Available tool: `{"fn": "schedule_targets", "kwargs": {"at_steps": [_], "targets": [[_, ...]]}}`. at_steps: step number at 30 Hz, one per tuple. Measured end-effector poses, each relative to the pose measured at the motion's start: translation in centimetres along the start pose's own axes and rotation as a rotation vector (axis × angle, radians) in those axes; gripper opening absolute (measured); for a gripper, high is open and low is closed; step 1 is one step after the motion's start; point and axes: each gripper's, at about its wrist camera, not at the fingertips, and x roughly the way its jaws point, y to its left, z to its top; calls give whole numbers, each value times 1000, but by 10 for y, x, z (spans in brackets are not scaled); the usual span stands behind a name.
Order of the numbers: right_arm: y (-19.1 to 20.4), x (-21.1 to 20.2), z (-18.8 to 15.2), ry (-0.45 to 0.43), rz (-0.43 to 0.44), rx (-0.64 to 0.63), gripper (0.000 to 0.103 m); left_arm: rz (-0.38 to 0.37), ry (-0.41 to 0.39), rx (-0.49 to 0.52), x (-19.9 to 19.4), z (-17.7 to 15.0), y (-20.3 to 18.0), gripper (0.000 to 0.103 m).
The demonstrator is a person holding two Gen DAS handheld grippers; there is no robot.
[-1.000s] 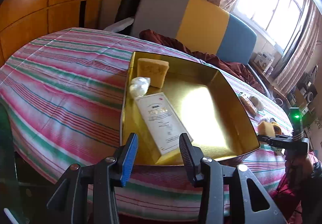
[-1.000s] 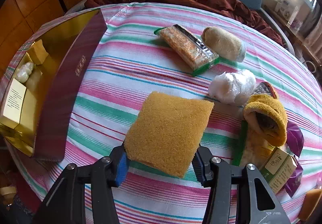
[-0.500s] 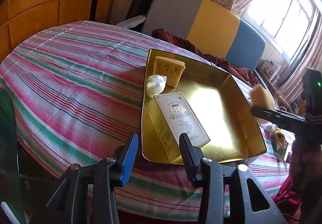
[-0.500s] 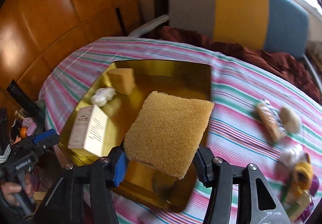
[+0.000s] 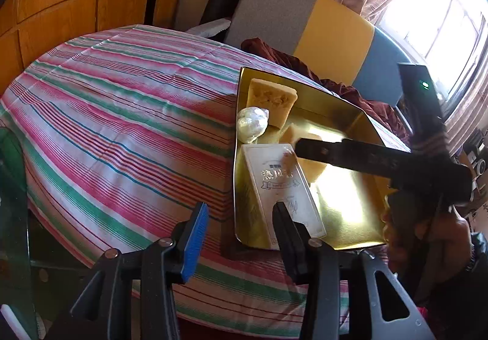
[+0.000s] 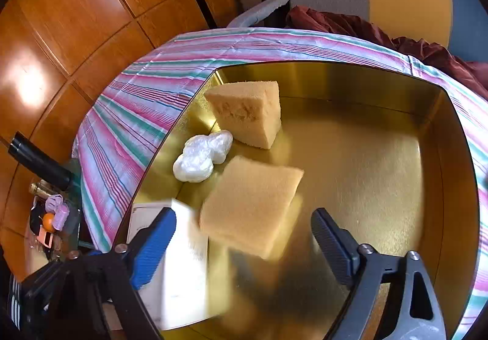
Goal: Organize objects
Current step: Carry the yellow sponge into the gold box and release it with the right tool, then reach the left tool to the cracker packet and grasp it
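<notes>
A gold box [image 6: 451, 138] lies open on the striped table; it also shows in the left wrist view [image 5: 363, 120]. Inside it are a thick yellow sponge [image 6: 247, 114], a white plastic wad [image 6: 201, 160] and a white carton [image 6: 177, 254]. My right gripper [image 6: 244, 236] is open over the box; a flat yellow sponge [image 6: 250, 205], blurred, sits between and just past its fingers, free of them. My left gripper [image 5: 241, 233] is open and empty at the table's near edge, in front of the box. The right gripper reaches over the carton [image 5: 283, 187] in the left wrist view.
A striped cloth [image 5: 122, 114] covers the round table. A sofa [image 5: 305, 22] with a dark red blanket stands behind. Wood panels [image 6: 76, 19] line the wall. A side shelf with small items [image 6: 52, 218] stands below the table's left edge.
My right gripper carried the flat sponge from the table's right side over the box, then opened and let it go. The left gripper drifted a little left and closer.
</notes>
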Motion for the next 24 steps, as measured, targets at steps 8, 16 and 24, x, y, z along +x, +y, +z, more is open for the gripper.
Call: {"fn": "schedule_targets", "kwargs": {"at_steps": [8,16,24], "targets": [[-19,-49,-22,-112,-17,40,103,27,-46,58,-8,0,-9,65],[-73,-117,-55,-212,-149,109,103,12,-86,144,-18,-2,-29,71],[-182,-196,-78,-253,-306,303,103,-119,-57,219,-20,11,-72,75]]}}
